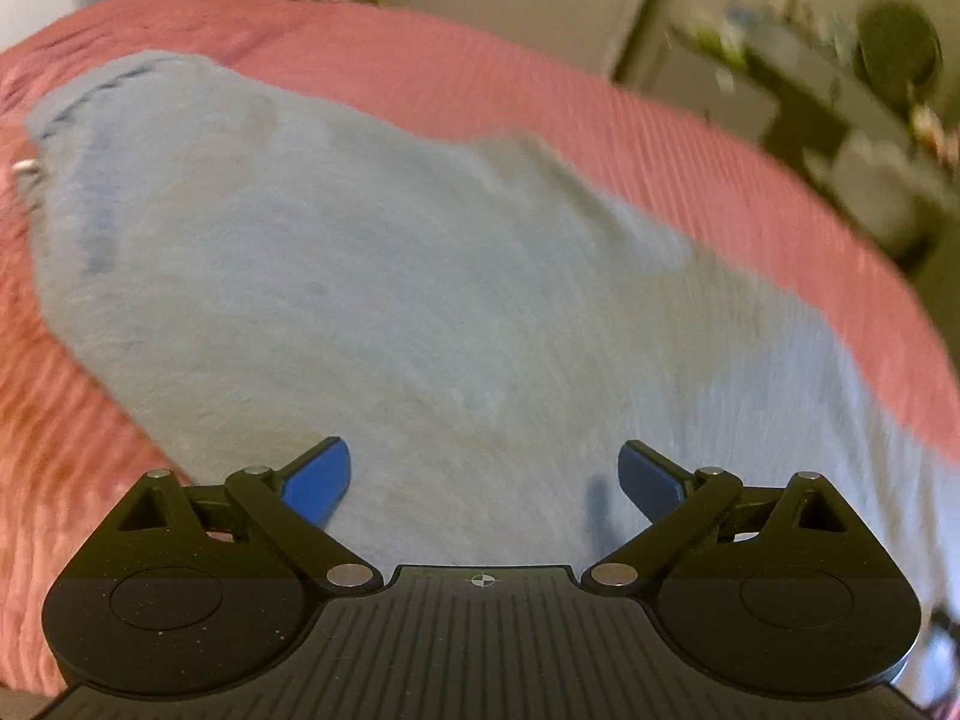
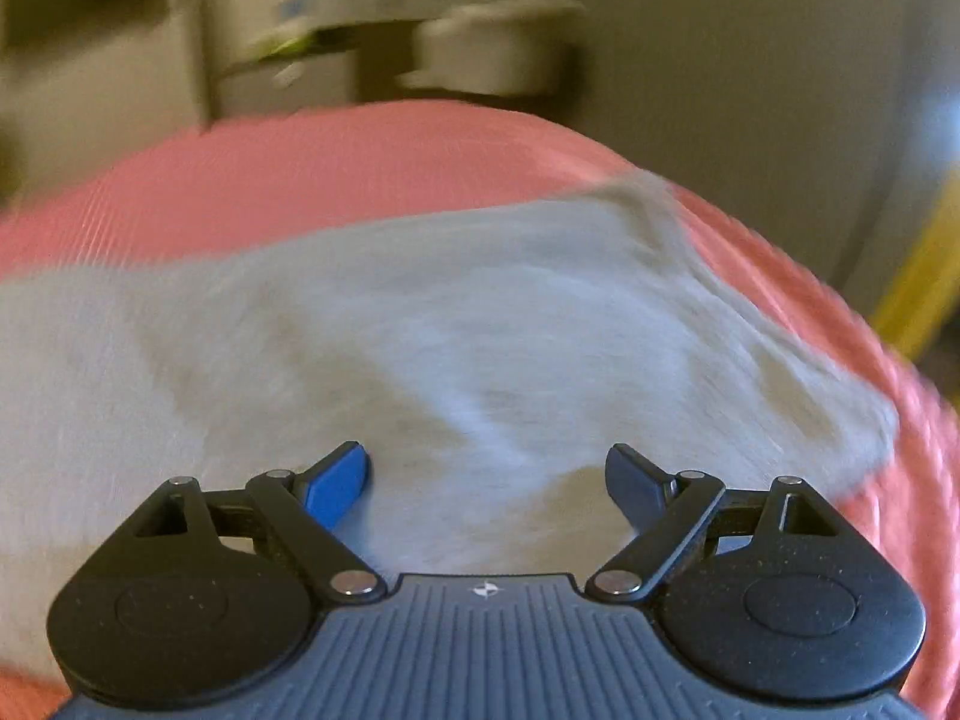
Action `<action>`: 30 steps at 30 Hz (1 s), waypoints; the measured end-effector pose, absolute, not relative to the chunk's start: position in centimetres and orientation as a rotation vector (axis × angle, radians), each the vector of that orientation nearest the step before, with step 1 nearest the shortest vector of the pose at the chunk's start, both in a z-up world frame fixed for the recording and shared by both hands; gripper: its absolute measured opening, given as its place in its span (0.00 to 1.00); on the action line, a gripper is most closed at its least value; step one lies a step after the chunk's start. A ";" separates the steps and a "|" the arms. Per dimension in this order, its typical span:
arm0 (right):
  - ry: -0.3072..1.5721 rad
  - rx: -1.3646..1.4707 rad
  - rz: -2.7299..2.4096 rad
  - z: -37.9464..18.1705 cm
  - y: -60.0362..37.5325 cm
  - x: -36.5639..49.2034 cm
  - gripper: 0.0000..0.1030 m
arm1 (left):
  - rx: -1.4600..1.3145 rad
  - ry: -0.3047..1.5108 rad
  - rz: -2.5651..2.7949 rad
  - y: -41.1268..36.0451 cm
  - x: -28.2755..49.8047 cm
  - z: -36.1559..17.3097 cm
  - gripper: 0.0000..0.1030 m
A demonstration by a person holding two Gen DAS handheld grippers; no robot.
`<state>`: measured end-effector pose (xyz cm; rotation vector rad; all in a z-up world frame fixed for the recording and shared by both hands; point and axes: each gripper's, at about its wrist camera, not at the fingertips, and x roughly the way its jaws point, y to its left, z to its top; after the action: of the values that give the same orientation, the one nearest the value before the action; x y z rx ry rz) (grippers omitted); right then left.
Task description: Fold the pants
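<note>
Light blue pants (image 1: pixel 360 276) lie spread over a pink ribbed bedcover (image 1: pixel 540 96); both views are blurred by motion. In the left wrist view my left gripper (image 1: pixel 483 480) hovers just above the cloth, open, its blue fingertips wide apart with nothing between them. The waistband end with darker seams sits at the far left. In the right wrist view the pants (image 2: pixel 420 330) stretch from the left edge to a corner at the right, on the bedcover (image 2: pixel 360 162). My right gripper (image 2: pixel 486 480) is open over the fabric, holding nothing.
A dark piece of furniture with clutter (image 1: pixel 840 120) stands beyond the bed at the right of the left wrist view. A grey shelf unit (image 2: pixel 420 30) stands behind the bed, and a yellow post (image 2: pixel 918 300) is at the right edge.
</note>
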<state>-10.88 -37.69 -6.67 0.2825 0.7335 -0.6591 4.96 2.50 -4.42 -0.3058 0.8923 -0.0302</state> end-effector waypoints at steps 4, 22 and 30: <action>0.738 0.216 -0.704 -6.8 -37.0 -11.1 0.84 | -0.448 0.750 0.029 7.7 4.8 -2.7 0.97; 0.714 0.299 -0.730 -6.0 -37.1 -11.5 0.84 | -0.446 0.681 0.340 22.8 6.5 -4.6 0.97; 0.671 0.420 -0.712 -5.6 -37.9 -12.8 0.84 | -0.672 0.646 0.292 26.2 4.9 -5.7 0.97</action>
<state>-12.78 -37.91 -5.59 0.4205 0.6714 -0.7116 4.93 26.24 -5.73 -0.6724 0.6461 0.2919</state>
